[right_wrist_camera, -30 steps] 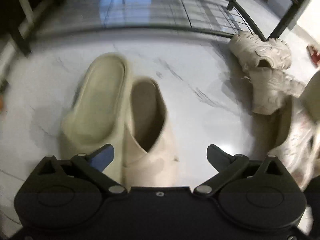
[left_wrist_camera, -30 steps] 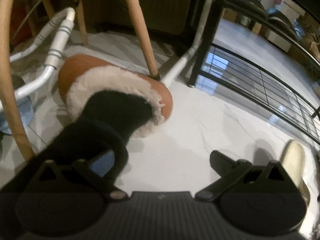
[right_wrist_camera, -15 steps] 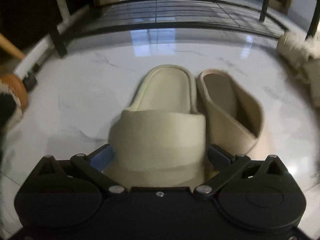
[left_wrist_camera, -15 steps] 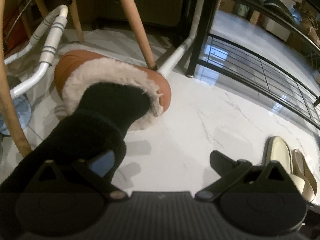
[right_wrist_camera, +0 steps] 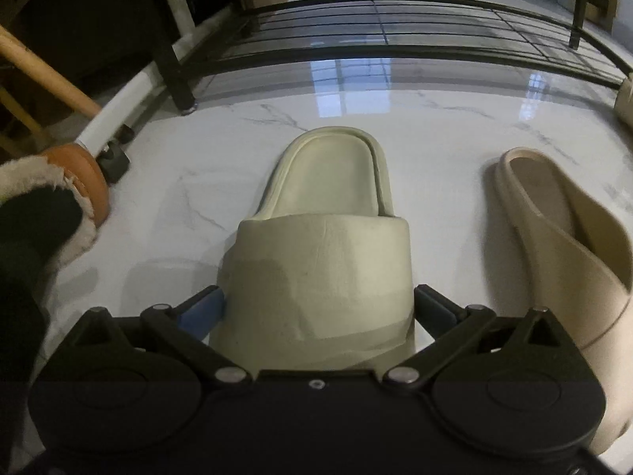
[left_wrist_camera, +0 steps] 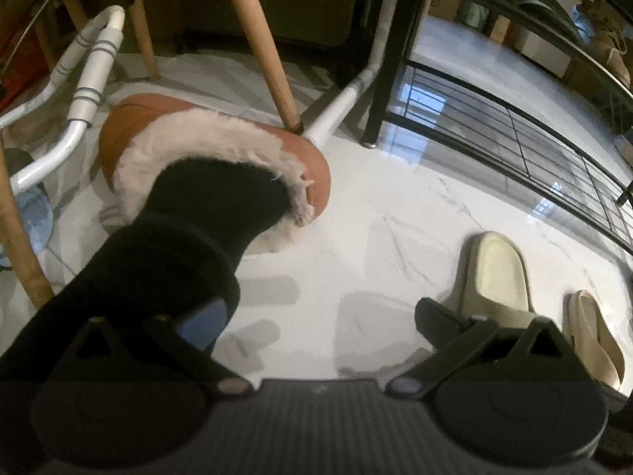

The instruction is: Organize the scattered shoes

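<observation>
Right gripper (right_wrist_camera: 318, 308) straddles the strap of the green slide (right_wrist_camera: 322, 237), fingers (right_wrist_camera: 203, 310) spread wide, one touching each side of the strap; cannot tell if it's clamping or just around it. Slide lies flat on the white marble floor (right_wrist_camera: 221, 166), heel end pointing to 12 o'clock toward the black rack (right_wrist_camera: 356, 27). Beige slide (right_wrist_camera: 561, 237) at 3 o'clock, apart from the green one, also on the floor. At 9 o'clock in the right view, a brown fur-lined slipper (right_wrist_camera: 75, 182) worn on a foot in a black sock. Left gripper (left_wrist_camera: 316, 316) wide open, holding nothing, over bare floor. In the left view the slipper (left_wrist_camera: 205, 154) sits at 11 o'clock with the person's leg (left_wrist_camera: 158, 261) running down past the left finger (left_wrist_camera: 199, 322). Wooden chair leg (left_wrist_camera: 269, 59) touches down just behind the slipper at 12 o'clock. White tubing (left_wrist_camera: 87, 87) at 10 o'clock. Both slides at 4 o'clock in the left view, green (left_wrist_camera: 494, 277) nearer, beige (left_wrist_camera: 593, 336) further right. Rack shelf (left_wrist_camera: 514, 142) at 2 o'clock.
</observation>
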Motion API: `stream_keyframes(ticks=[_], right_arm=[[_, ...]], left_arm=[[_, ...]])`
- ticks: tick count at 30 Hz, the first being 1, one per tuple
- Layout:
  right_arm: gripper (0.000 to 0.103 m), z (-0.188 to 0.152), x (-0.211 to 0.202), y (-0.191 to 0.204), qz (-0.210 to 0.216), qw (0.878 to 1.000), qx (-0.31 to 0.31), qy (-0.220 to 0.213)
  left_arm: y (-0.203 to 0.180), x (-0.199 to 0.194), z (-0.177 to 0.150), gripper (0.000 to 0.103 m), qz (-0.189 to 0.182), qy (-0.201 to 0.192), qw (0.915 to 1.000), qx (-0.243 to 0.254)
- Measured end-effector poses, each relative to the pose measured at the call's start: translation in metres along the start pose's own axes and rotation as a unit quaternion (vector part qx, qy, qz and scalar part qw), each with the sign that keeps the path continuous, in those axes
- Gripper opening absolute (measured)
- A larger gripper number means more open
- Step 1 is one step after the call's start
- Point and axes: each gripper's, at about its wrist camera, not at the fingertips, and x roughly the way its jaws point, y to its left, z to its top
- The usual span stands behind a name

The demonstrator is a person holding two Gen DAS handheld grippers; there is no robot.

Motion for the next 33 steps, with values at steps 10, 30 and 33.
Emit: stream_keyframes(ticks=[10,30,33], right_arm=[[0.103,0.030,-0.099,-0.075,0.020,0.999,-0.038,0.010],[0.103,0.014,-0.265,-0.200,-0.028,0.996,0.083,-0.026],[0.103,0.014,-0.259,-0.191,-0.021,0.998,0.059,-0.009]], left_arm=[[-0.005,0.001,-0.002,0.102,-0.001,0.008,0.9998,0.017],[-0.045,0.019,-0.047,0.102,0.048,0.069,0.9882,0.128],[-0.043,0.022,-0.050,0.102,0.037,0.090,0.9882,0.118]])
